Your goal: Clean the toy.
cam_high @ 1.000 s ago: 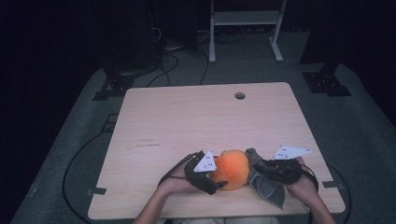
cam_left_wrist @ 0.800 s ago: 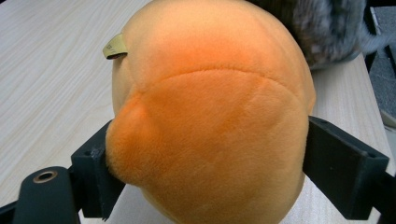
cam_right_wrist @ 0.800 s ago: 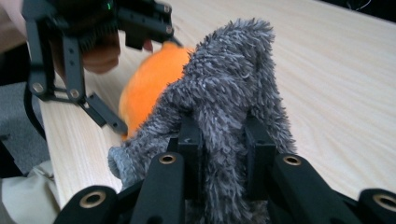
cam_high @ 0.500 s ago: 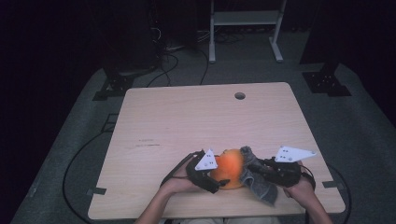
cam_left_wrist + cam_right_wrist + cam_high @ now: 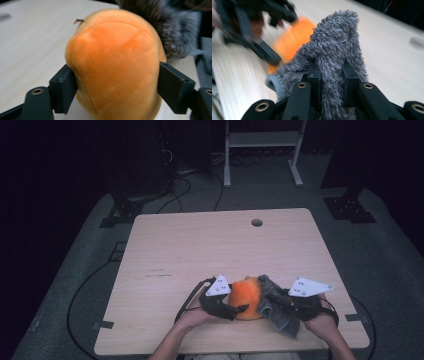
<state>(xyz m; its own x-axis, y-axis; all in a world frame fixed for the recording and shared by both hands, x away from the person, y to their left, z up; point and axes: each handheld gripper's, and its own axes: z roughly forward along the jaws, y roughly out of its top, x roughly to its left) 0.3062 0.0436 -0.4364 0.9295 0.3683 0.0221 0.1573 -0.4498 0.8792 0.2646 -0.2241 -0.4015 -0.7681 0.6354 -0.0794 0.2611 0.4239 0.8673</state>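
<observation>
my left gripper (image 5: 112, 82) had its jaws round the orange plush ball (image 5: 113, 67), one pad on each flank & pressing into the fabric; they had just been closing in on it. right gripper (image 5: 329, 72) was pinched tight on a fold of the grey fuzzy cloth (image 5: 332, 50), pile bunched up between the jaws. in the high view the ball (image 5: 246, 296) sat near the front edge of the table (image 5: 210, 245), a bit right of centre, between both grippers, w/ the cloth (image 5: 275, 307) touching its right side & draping down toward the edge.

table was light wood, rectangular, w/ a round cable hole (image 5: 257, 222) near the far edge & a faint dark scuff (image 5: 159, 272) on the left half. grey carpet (image 5: 390, 270) all round it, black cables (image 5: 85, 285) looping across the floor at left, dark tape strips (image 5: 103, 324) by the front corners. white metal frame legs (image 5: 260, 150) stood at the back, room beyond was v dark. no readable writing or brand marks; the scuff was too small to tell if it was text.
</observation>
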